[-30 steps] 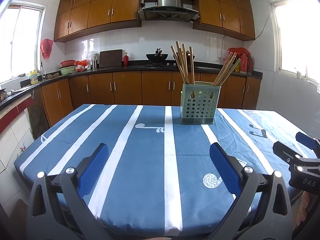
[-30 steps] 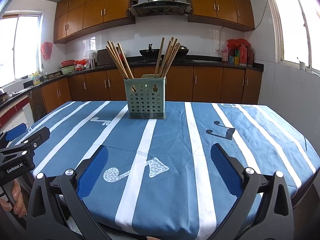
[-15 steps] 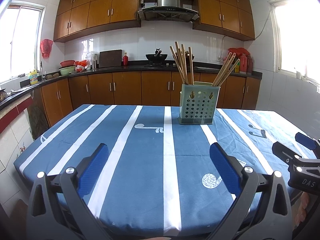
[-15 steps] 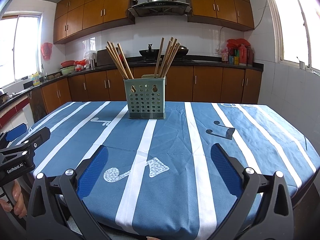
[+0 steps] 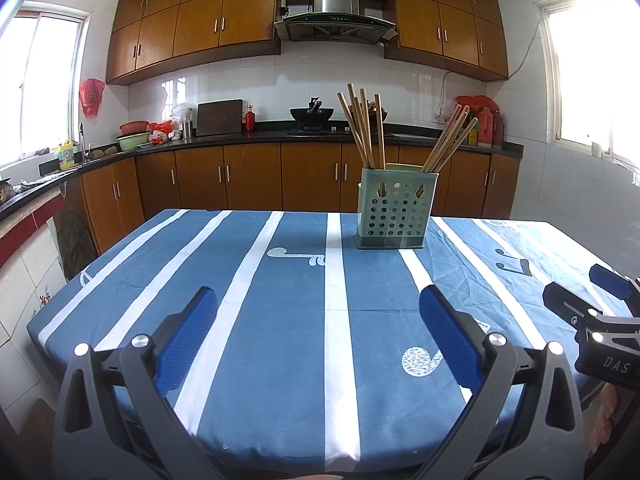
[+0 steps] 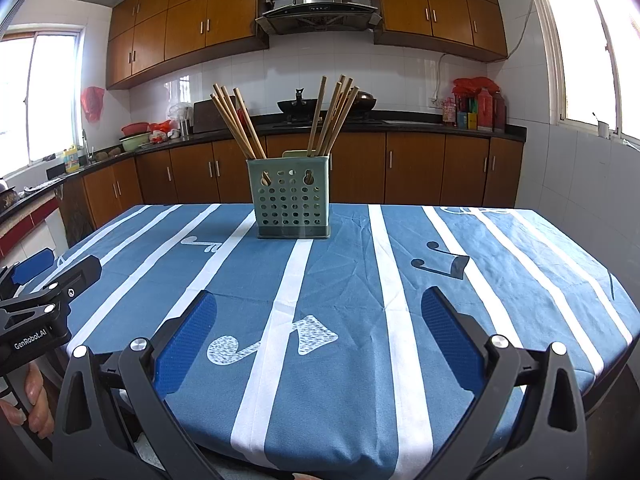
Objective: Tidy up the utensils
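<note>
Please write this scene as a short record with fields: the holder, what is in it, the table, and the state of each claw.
holder: green perforated caddy, upright on the table
contents: chopsticks in two bunches, left and right, leaning apart
table: blue cloth with white stripes
left claw: open, empty, above the near edge
right claw: open, empty, above the near edge
</note>
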